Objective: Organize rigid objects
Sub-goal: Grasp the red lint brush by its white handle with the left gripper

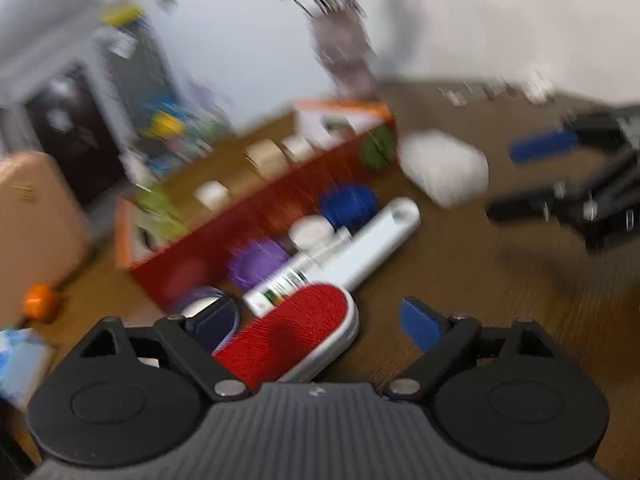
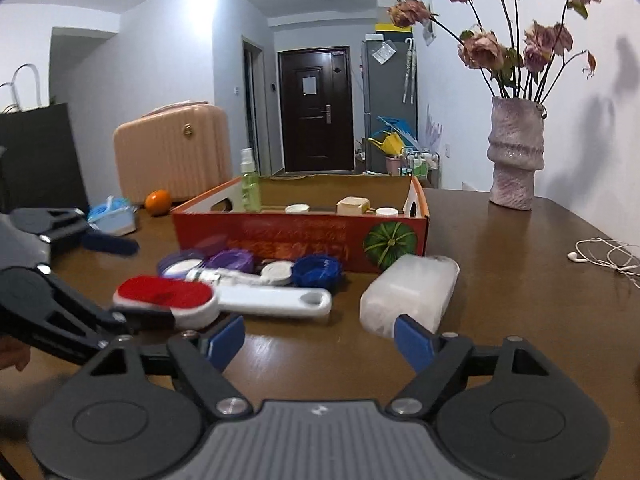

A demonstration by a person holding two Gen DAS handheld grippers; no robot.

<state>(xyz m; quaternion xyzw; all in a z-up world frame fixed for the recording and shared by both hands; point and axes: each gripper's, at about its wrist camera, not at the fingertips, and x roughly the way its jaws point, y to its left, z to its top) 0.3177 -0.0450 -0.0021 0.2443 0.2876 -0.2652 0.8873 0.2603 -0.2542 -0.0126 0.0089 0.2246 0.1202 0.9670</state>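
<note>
A lint brush lies on the brown table, its red head point(image 1: 296, 328) between the fingers of my open left gripper point(image 1: 318, 324), and the right pad stands apart from it. Its white handle point(image 1: 372, 240) points away. In the right wrist view the left gripper point(image 2: 132, 280) straddles the same red head point(image 2: 166, 294). My right gripper point(image 2: 320, 342) is open and holds nothing, just short of a translucent white box point(image 2: 408, 292). Purple point(image 2: 234, 260), white point(image 2: 278, 272) and blue point(image 2: 318, 270) lids lie before a red cardboard box point(image 2: 300, 232).
Inside the cardboard box stand a green spray bottle point(image 2: 250, 184) and small containers. A vase of flowers point(image 2: 516, 152) and white earphones point(image 2: 604, 258) are at the right. An orange point(image 2: 157, 202) and a blue pack point(image 2: 114, 216) sit at the table's left.
</note>
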